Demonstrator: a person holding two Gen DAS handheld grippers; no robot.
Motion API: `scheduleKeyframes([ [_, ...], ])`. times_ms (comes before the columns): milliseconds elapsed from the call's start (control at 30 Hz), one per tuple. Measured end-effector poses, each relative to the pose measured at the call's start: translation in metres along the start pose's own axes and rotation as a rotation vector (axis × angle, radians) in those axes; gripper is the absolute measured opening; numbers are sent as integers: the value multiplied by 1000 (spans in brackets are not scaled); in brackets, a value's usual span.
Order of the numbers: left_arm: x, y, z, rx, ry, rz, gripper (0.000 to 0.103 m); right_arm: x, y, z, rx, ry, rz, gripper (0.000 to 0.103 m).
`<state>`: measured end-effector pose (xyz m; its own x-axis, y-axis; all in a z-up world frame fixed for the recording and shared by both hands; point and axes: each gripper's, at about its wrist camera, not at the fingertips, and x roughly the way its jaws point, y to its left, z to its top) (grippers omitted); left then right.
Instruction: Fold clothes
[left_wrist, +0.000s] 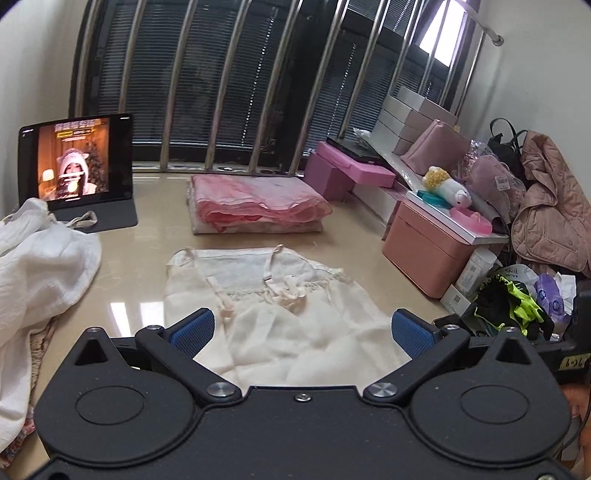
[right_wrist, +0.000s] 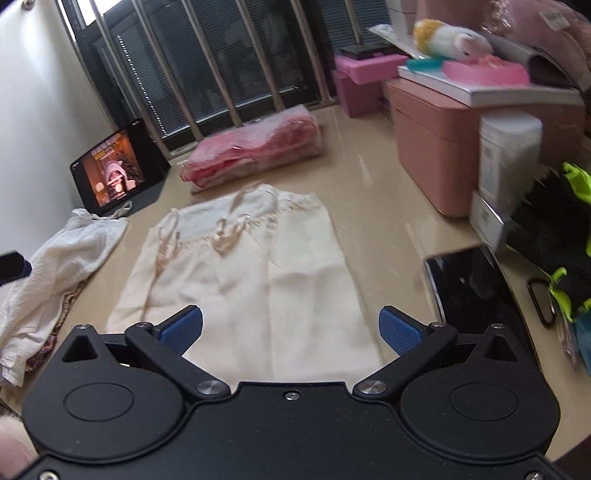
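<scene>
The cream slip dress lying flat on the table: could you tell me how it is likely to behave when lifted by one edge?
The cream slip dress looks thin and wrinkled, so it will probably drape limply and feel light. Its thin straps lie loose and may dangle or tangle. The glossy table may let it slide.

A glossy beige table ran to a dark window shuttered by blinds behind steel bars. White walls flanked it, and daylight entered at the upper right pane.
</scene>
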<state>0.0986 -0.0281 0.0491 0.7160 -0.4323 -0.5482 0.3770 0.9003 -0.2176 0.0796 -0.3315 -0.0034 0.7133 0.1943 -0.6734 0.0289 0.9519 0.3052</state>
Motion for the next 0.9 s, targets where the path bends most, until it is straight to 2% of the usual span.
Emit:
scheduleKeyframes([
  [267,30,-37,1,108,21,-20,103,4,-35,-24,67,38,2,102],
  [533,57,-59,11,139,43,-62,103,20,-46,-40,64,53,-8,90],
  [767,74,-68,14,127,63,-93,103,29,-39,-48,-72,15,-15,87],
  [800,77,-69,14,128,67,-91,103,31,-36,-48,-94,13,-21,81],
  [867,84,-72,16,129,78,-91,103,32,-34,-44,-98,12,-31,58],
  [900,88,-74,17,130,85,-90,103,32,-36,-42,-82,16,-30,34],
])
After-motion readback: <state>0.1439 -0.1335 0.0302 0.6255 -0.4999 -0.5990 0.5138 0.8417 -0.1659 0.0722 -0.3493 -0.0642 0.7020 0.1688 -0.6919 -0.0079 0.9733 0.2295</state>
